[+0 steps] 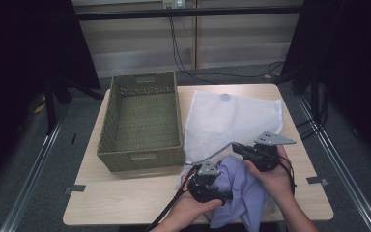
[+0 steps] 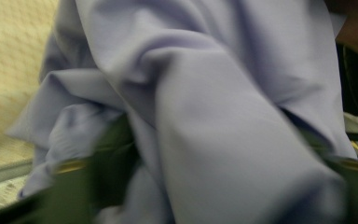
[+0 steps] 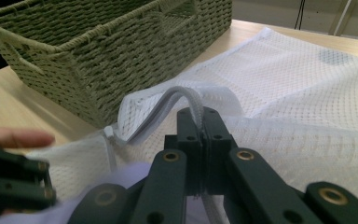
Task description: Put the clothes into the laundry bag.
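A lavender cloth (image 1: pixel 244 191) lies bunched at the table's near edge, at the mouth of a white mesh bag (image 1: pixel 232 116). My right gripper (image 1: pixel 236 146) is shut on the bag's white rim and holds it up off the table. In the right gripper view the rim (image 3: pixel 186 95) arches out of the closed jaws of the right gripper (image 3: pixel 200 116). My left gripper (image 1: pixel 226 195) is at the cloth's left side. In the left gripper view, which is blurred, a thick fold of the cloth (image 2: pixel 205 93) lies between the parted jaws of the left gripper (image 2: pixel 228 172).
A green woven basket (image 1: pixel 140 155) stands on the table's left half, its inside bare; its near wall (image 3: pixel 98 60) is close beside the bag. The wooden table (image 1: pixel 125 198) has free room at the front left. Cables trail from both grippers toward the person.
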`<state>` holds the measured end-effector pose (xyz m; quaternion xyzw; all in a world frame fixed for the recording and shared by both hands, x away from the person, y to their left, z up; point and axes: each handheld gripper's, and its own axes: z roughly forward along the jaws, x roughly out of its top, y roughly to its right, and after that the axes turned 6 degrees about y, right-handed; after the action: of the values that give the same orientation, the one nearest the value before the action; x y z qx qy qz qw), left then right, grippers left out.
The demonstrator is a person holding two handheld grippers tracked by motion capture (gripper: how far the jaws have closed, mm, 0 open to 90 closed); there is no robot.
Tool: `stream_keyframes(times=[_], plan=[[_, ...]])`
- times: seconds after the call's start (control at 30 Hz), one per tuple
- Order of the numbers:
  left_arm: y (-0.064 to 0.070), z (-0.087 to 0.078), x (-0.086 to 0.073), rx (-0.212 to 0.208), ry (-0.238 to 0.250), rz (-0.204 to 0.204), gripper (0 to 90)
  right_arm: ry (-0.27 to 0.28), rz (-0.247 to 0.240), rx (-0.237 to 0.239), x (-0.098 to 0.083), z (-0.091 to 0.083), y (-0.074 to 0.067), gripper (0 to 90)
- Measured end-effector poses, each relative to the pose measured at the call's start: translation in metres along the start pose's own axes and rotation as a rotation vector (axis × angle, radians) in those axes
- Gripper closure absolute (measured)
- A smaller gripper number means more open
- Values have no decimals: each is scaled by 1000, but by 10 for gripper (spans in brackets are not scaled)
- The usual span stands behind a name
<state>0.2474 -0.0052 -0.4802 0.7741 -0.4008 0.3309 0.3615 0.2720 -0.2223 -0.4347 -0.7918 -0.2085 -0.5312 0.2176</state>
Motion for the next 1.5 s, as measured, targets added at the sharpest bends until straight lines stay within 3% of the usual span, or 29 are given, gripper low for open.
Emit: stream_keyframes(times=[0.03, 0.1, 0.2, 0.3, 0.43, 0.5, 0.53, 0.63, 0.67, 0.7, 0.77, 0.87, 0.97, 1.0, 1.03, 1.13, 1.2, 1.3, 1.37, 1.43, 1.5], plan=[[-1, -2, 1, -3, -18, 11, 578, 1, 4, 3, 1, -1, -1, 887], [-3, -3, 6, -34, 11, -38, 791, 5, -2, 6, 2, -2, -2, 887], [-6, -6, 17, -8, 68, -56, 829, 19, -13, 19, 4, -3, -6, 888], [-11, -13, 31, 16, 176, -130, 831, 40, -26, 21, 10, -7, -11, 887], [-14, -21, 44, 123, 321, -171, 828, 82, -45, 26, 20, -14, -18, 888], [-19, -16, 45, 197, 349, -148, 774, 94, -54, 24, 24, -16, -21, 888], [-23, -12, 44, 204, 337, -156, 683, 91, -60, 26, 24, -16, -21, 888], [-34, -5, 36, 139, 277, -211, 359, 69, -54, 16, 20, -14, -19, 888], [-34, -8, 33, 131, 270, -205, 285, 65, -53, 16, 18, -13, -17, 888], [-32, -10, 30, 142, 266, -196, 242, 60, -48, 12, 16, -13, -15, 888], [-28, -18, 26, 164, 234, -138, 152, 53, -32, 6, 13, -13, -10, 888], [-25, -26, 21, 147, 196, -89, 141, 54, -15, 2, 12, -12, -6, 888], [-24, -16, 16, 101, 125, -78, 244, 48, -12, 4, 12, -10, -7, 888], [-23, -12, 14, 106, 96, -53, 416, 46, -16, 4, 12, -9, -8, 888], [-23, -7, 12, 94, 67, -57, 529, 42, -17, 5, 11, -9, -9, 888], [-20, 3, 11, 32, 31, -65, 669, 37, -22, 13, 10, -7, -12, 888], [-16, 7, 15, 19, 19, -36, 752, 35, -25, 22, 10, -6, -15, 888], [-15, 10, 26, 47, 64, -34, 827, 38, -37, 37, 11, -5, -19, 888], [-17, 10, 34, 69, 131, -31, 836, 44, -44, 40, 13, -8, -22, 888], [-16, 9, 41, 114, 217, -27, 838, 61, -51, 41, 16, -12, -22, 888], [-14, 11, 45, 188, 291, -32, 834, 79, -49, 46, 20, -16, -22, 888]])
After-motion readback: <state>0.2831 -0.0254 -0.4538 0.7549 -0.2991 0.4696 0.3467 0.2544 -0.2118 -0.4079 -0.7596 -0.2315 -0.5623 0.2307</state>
